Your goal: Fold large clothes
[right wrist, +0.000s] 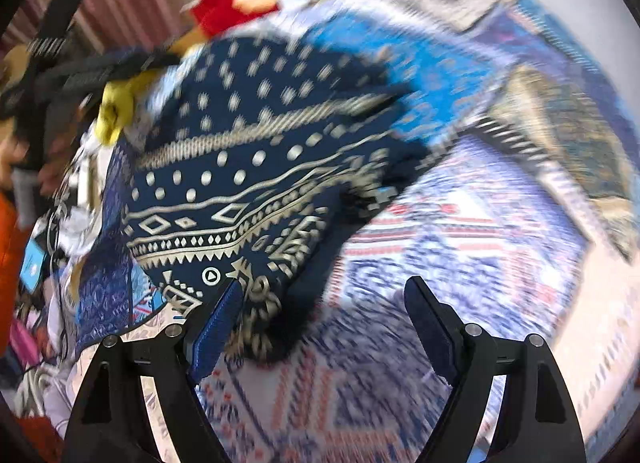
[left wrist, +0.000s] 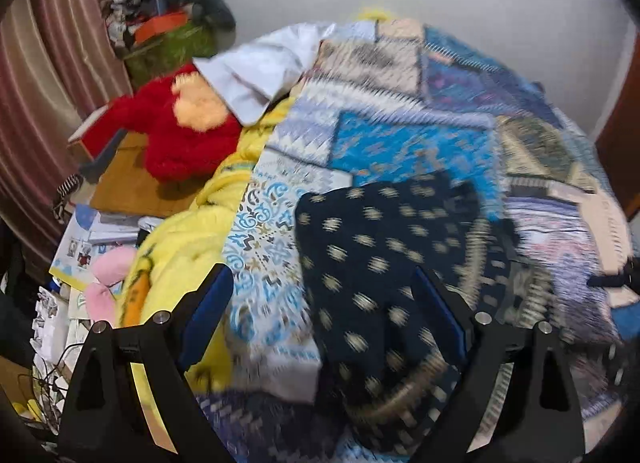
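A dark navy garment with cream dots and tribal borders (left wrist: 384, 263) lies crumpled on the patchwork bedspread (left wrist: 400, 115). My left gripper (left wrist: 324, 295) is open, its blue-padded jaws standing wide above the garment's near edge. In the right wrist view the same garment (right wrist: 248, 167) lies bunched at the left and centre. My right gripper (right wrist: 320, 311) is open and empty, its left finger (right wrist: 218, 323) close over the garment's lower hem. Both views are motion-blurred.
A red plush toy (left wrist: 184, 131), a white pillow (left wrist: 260, 71) and a yellow blanket (left wrist: 188, 235) lie along the bed's left side. Papers, boxes and a pink toy (left wrist: 108, 283) clutter the floor at left. The other gripper and hand show at the right view's left edge (right wrist: 60, 75).
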`<act>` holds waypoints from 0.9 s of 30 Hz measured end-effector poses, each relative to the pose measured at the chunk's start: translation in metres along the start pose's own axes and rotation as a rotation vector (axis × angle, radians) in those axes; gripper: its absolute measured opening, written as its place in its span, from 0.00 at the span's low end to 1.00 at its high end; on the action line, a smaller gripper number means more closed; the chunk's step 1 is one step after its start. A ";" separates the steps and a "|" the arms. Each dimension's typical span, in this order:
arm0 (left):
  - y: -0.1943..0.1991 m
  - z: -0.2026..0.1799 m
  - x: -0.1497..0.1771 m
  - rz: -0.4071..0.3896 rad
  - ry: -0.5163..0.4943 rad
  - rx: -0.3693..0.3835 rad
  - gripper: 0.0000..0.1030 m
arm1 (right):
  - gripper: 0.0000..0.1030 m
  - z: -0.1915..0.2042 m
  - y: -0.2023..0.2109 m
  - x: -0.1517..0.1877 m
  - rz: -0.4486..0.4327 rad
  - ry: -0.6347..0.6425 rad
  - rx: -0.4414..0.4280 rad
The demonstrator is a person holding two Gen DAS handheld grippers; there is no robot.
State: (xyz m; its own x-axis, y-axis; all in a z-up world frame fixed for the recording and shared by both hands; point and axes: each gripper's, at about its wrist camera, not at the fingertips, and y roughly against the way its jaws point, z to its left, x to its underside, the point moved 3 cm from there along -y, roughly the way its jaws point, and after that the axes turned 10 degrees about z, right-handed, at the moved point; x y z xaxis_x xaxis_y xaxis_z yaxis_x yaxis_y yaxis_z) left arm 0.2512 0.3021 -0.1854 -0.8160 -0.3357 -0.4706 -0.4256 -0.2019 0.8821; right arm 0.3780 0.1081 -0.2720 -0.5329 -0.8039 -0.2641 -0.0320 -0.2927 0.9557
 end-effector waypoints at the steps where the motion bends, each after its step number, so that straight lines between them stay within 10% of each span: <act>1: 0.015 -0.002 0.003 -0.024 0.003 0.008 0.89 | 0.79 -0.002 0.017 0.003 -0.044 -0.022 0.006; 16: 0.279 -0.041 0.064 -0.596 0.052 0.176 0.89 | 0.79 0.086 0.271 0.068 -0.790 -0.104 0.042; 27: 0.313 -0.077 0.129 -0.709 0.061 0.065 0.89 | 0.81 0.146 0.299 0.128 -0.921 -0.113 0.145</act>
State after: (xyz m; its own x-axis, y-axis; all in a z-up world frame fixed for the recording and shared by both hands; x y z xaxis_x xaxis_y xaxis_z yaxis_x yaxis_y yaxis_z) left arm 0.0426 0.1242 0.0285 -0.3117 -0.1947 -0.9300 -0.8695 -0.3361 0.3618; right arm 0.1768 -0.0070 -0.0010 -0.3243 -0.2305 -0.9174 -0.5829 -0.7151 0.3858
